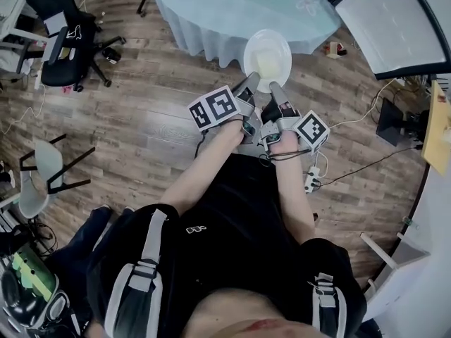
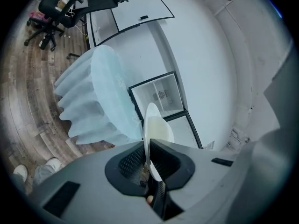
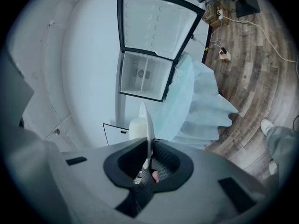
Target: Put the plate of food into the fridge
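1. While the left tongs (image 2: 150, 167) and right tongs (image 3: 148, 164) each clamp its near rim, the plate of food (image 1: 268, 56) hangs by the table (image 1: 211, 9).
2. Likely stiff, slick and breakable; keep it level, gripped at the rim.

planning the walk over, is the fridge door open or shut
Open: the fridge door is swung wide, showing the white compartment inside.

Head view looks steeply down; both gripper views (close behind their jaws) share the plate (image 2: 158, 130) and open fridge (image 3: 142, 76).
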The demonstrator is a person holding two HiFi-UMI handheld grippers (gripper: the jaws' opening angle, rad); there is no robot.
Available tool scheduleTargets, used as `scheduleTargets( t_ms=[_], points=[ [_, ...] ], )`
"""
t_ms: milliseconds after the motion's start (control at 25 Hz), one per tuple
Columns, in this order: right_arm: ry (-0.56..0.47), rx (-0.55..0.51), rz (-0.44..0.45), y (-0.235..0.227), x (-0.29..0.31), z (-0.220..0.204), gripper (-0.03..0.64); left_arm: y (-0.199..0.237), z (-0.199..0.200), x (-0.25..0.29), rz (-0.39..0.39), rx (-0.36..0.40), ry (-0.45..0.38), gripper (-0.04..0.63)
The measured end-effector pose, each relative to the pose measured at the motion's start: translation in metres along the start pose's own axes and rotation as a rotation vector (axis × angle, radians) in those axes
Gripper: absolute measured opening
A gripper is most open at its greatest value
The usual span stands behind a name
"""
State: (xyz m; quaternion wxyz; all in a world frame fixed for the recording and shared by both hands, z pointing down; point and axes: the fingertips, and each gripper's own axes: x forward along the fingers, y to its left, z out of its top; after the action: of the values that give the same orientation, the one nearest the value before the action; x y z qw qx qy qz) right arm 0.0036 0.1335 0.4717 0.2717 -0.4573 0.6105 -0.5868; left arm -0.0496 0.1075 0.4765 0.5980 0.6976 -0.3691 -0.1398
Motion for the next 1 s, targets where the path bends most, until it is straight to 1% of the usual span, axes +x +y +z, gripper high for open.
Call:
scheduleTargets(
  t_ms=[160, 280, 440, 560, 760, 880, 1000],
  points=[
    [0.000, 0.012, 0.028, 0.005, 0.008, 0.008, 0.038, -0.005, 0.006, 0.009, -0.012, 0.011, -0.009, 0.028],
    [0.003, 0.009, 0.029, 0.004, 0.012, 0.015, 0.038, -0.006, 0.009, 0.016, -0.012, 0.010, -0.014, 0.028],
    [0.022, -0.001, 0.010, -0.003, 0.040, 0.068, 0.038, -0.016, 0.022, 0.073, 0.008, 0.001, -0.018, 0.028],
    [0.024, 0.021, 0.023, -0.004, 0.051, 0.097, 0.038, -0.024, 0.026, 0.103, 0.015, 0.006, -0.018, 0.028],
    [0.028, 0.023, 0.059, 0.004, 0.064, 0.128, 0.038, -0.041, 0.034, 0.131, 0.006, 0.030, -0.037, 0.028],
    [0.030, 0.011, 0.074, 0.008, 0.067, 0.142, 0.038, -0.051, 0.038, 0.143, 0.000, 0.047, -0.043, 0.028],
    [0.030, 0.021, 0.096, 0.012, 0.072, 0.155, 0.038, -0.059, 0.042, 0.154, -0.002, 0.062, -0.049, 0.028]
  ],
)
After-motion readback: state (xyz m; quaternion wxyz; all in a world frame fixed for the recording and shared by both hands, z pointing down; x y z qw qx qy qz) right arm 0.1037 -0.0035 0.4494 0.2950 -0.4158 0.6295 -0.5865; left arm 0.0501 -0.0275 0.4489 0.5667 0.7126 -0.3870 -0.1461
